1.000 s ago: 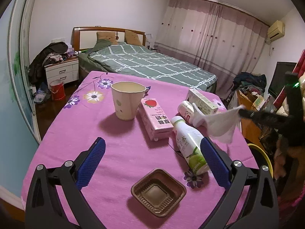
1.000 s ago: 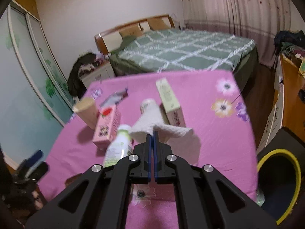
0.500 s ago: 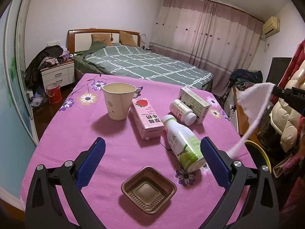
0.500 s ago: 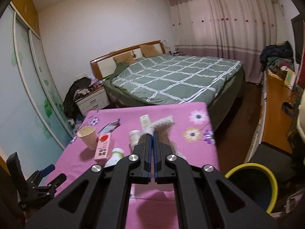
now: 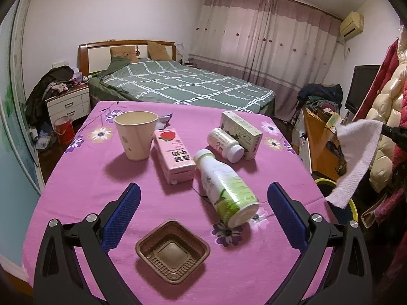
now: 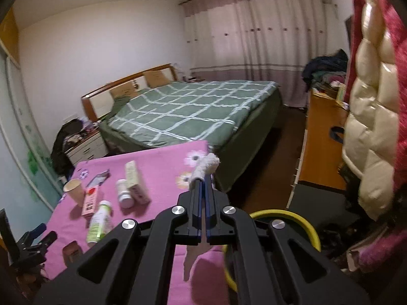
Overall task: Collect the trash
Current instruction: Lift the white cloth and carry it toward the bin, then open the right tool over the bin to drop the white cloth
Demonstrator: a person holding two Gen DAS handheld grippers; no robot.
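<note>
White tissue [image 5: 356,157], clamped in the right hand-held gripper [image 6: 203,185], has been carried off the counter [image 5: 84,178] above the yellow-rimmed bin [image 6: 309,225]; release is judged next. The left hand-held gripper [image 5: 203,213] is held apart.

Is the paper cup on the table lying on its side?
No, the paper cup stands upright on the pink tablecloth, its opening facing up.

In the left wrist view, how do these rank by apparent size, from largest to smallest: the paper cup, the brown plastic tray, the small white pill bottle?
1. brown plastic tray, largest, though nearest the camera, which inflates it
2. paper cup
3. small white pill bottle, clearly smallest
</note>
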